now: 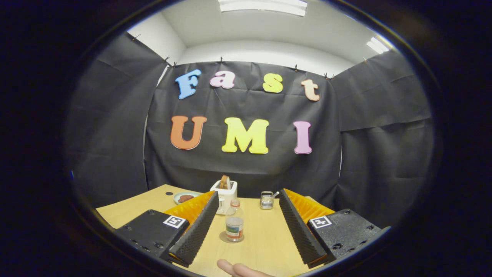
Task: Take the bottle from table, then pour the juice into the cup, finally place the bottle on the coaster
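Gripper (249, 200) fingers sitting wide apart w/ ribbed pads; clear plastic bottle (234, 224), label unreadable, standing on round coaster (225, 238) btwn them; white toaster (225, 195) beyond.

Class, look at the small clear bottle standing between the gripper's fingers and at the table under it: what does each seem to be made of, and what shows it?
Small clear bottle: probably glossy plastic; the table shows through it. Pale tabletop: apparently matte wood or laminate, with faint grain. The open gripper touches neither.
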`<state>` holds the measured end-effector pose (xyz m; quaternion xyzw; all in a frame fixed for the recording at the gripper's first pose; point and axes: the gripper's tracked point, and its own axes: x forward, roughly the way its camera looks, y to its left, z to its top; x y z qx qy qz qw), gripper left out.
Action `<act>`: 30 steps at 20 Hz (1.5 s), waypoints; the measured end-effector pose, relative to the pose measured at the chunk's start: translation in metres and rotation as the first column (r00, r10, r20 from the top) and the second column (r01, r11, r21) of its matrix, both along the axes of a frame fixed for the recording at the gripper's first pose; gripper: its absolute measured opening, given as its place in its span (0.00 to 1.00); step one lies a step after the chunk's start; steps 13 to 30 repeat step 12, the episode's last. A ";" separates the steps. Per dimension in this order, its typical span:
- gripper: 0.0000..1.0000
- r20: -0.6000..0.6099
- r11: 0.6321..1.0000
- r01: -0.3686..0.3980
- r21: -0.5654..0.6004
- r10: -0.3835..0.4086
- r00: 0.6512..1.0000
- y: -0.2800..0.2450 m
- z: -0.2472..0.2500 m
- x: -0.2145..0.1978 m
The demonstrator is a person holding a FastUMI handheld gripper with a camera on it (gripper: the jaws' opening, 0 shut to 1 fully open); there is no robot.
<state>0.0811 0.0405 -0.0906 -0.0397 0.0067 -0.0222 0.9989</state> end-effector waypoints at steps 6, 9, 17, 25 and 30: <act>1.00 0.027 0.999 -0.006 0.039 0.005 1.000 0.007 0.042 -0.047; 1.00 0.025 0.999 0.004 0.046 -0.005 1.000 0.004 0.061 -0.067; 1.00 0.022 0.998 0.003 0.057 -0.005 1.000 0.005 0.078 -0.082; 1.00 0.022 0.998 0.003 0.057 -0.005 1.000 0.005 0.078 -0.082; 1.00 0.022 0.998 0.003 0.057 -0.005 1.000 0.005 0.078 -0.082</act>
